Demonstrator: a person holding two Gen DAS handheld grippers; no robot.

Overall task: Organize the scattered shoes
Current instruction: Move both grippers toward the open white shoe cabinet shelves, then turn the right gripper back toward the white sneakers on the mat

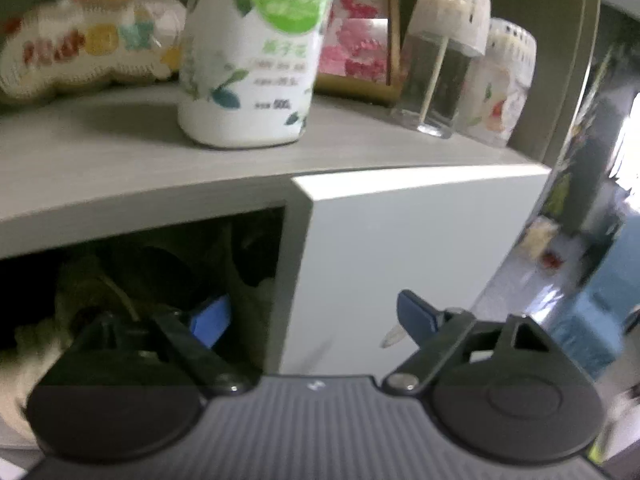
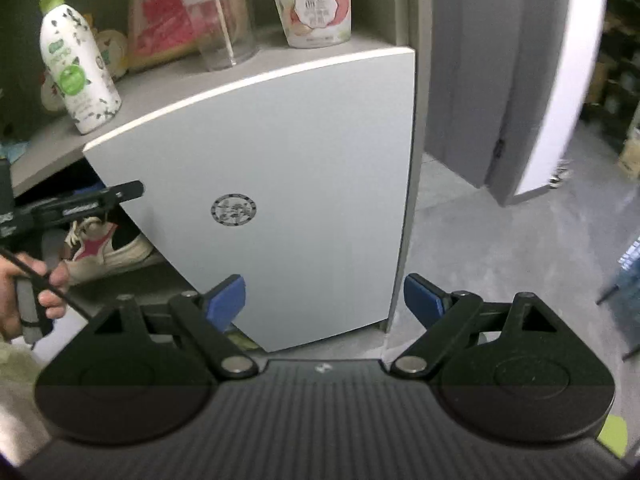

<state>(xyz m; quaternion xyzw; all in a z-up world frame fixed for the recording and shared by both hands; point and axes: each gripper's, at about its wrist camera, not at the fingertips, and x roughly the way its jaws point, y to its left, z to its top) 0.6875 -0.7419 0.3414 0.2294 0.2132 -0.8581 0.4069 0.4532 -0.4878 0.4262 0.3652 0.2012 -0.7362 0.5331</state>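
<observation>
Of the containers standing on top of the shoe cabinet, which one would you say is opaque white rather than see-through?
The tall bottle with the green round label, at the left end of the row. The two white-capped jars to its right have clear bodies.

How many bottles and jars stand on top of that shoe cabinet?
3: a white green-labelled plastic bottle at the left, a clear glass jar with a white slotted cap in the middle, a pink-labelled jar at the right. More may be hidden.

A white lace-up sneaker with pink and black side panels lies on its sole inside the open cabinet, low at the left, toe pointing right.
</observation>
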